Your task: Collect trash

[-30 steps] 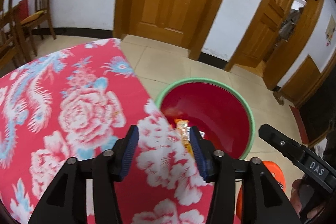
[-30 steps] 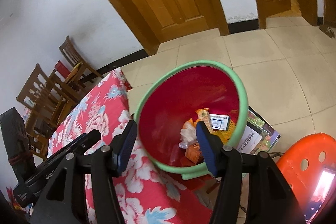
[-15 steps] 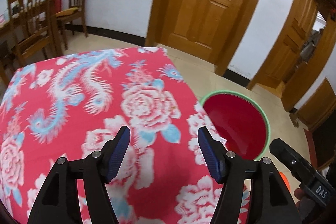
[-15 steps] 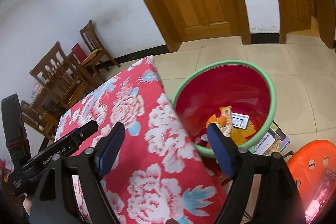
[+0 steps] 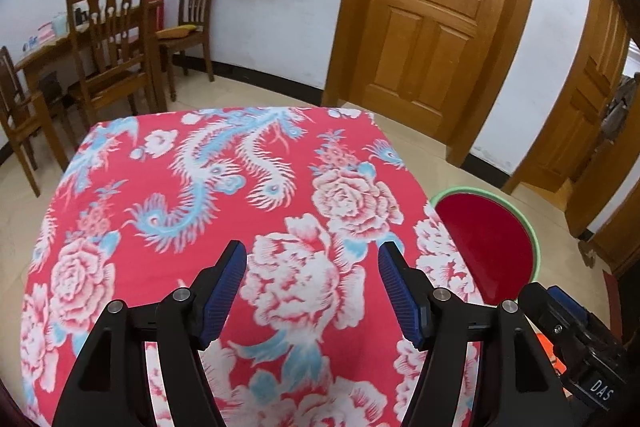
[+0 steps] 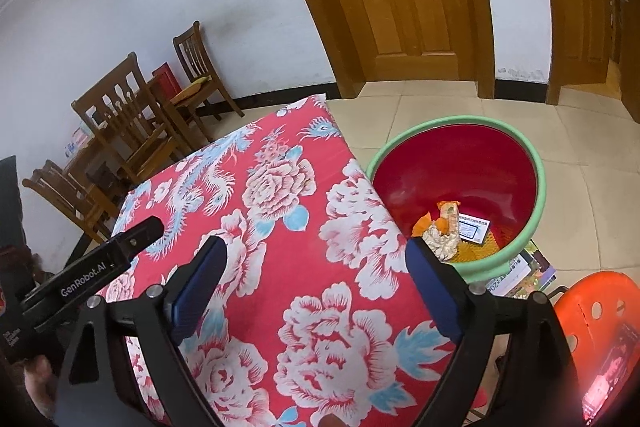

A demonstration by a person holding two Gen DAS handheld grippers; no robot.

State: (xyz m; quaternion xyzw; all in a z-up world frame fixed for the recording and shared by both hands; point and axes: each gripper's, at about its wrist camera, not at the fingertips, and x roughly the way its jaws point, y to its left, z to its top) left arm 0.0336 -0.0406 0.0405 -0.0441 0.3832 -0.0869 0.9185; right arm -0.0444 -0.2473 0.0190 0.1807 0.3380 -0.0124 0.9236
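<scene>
Trash [image 6: 452, 231] was seen gathered at the bottom of the red basin [image 6: 516, 137], right of centre in the right wrist view, so it lay off the table and down on the floor. No further scraps could be made out on the flowered tablecloth [image 5: 224, 187], which filled the lower and middle frame of both views; whether pieces remained outside either view could not be told.

Several risks were judged from this position. The cloth hung over the table edge just beside the green rim, and a low sweep might snag it and drag it toward the basin. The basin sat close against the table, so a careless swing might knock it and spill what had been collected. A piece hidden among the busy pattern might be overlooked.

Inside the basin were seen, from largest to smallest, a patch of orange netting, a crumpled pale wrapper, a white printed card and small orange scraps. Printed papers [image 6: 520, 271] were seen under the basin's lower right edge, outside it.

The left gripper [image 5: 312, 267] was held above the cloth, its jaws parted with nothing between them. The right gripper [image 6: 316, 267] was spread wider, jaws just opened further, likewise empty.
</scene>
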